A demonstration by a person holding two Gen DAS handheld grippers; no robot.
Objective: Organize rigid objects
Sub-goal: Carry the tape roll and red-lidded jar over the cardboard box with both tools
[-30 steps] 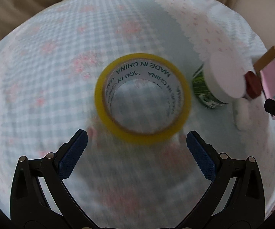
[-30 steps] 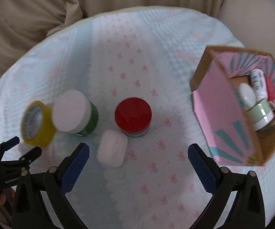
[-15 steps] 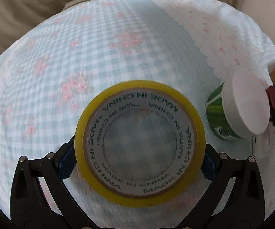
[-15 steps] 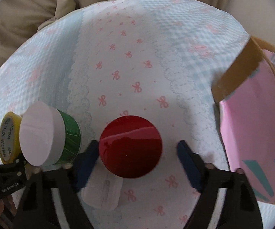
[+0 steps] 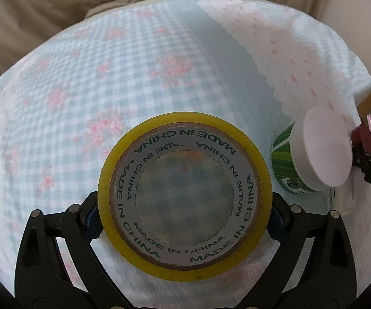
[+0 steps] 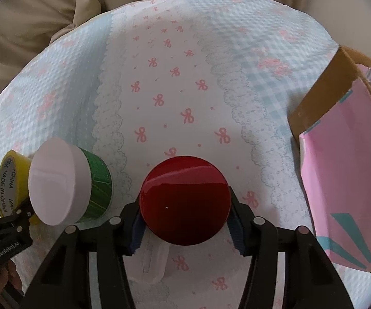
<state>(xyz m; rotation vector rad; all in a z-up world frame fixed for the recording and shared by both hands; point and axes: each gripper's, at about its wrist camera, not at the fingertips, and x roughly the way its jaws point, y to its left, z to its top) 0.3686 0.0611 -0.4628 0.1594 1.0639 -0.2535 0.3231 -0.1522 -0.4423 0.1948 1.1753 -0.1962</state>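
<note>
A yellow tape roll (image 5: 183, 260) lies flat on the checked cloth, and my left gripper (image 5: 185, 216) has one jaw on each side of it. The jaws are closing and their blue pads touch the roll's rim. In the right wrist view, a jar with a red lid (image 6: 185, 200) stands between the jaws of my right gripper (image 6: 186, 229). These jaws are also closing, and the pads (image 6: 136, 229) rest against the jar's sides. A green jar with a white lid (image 6: 59, 180) stands between the two objects, and the tape roll (image 6: 10, 177) is just left of it.
A pink cardboard box (image 6: 345, 180) with its flap open stands at the right. A small white plastic case (image 6: 154, 260) lies on the cloth under the right gripper. Beige cushions surround the cloth-covered surface (image 6: 175, 77).
Both grippers came down over their objects and narrowed. The left jaws now hug the tape roll. The right jaws went from wide open to closed against the red-lidded jar.
</note>
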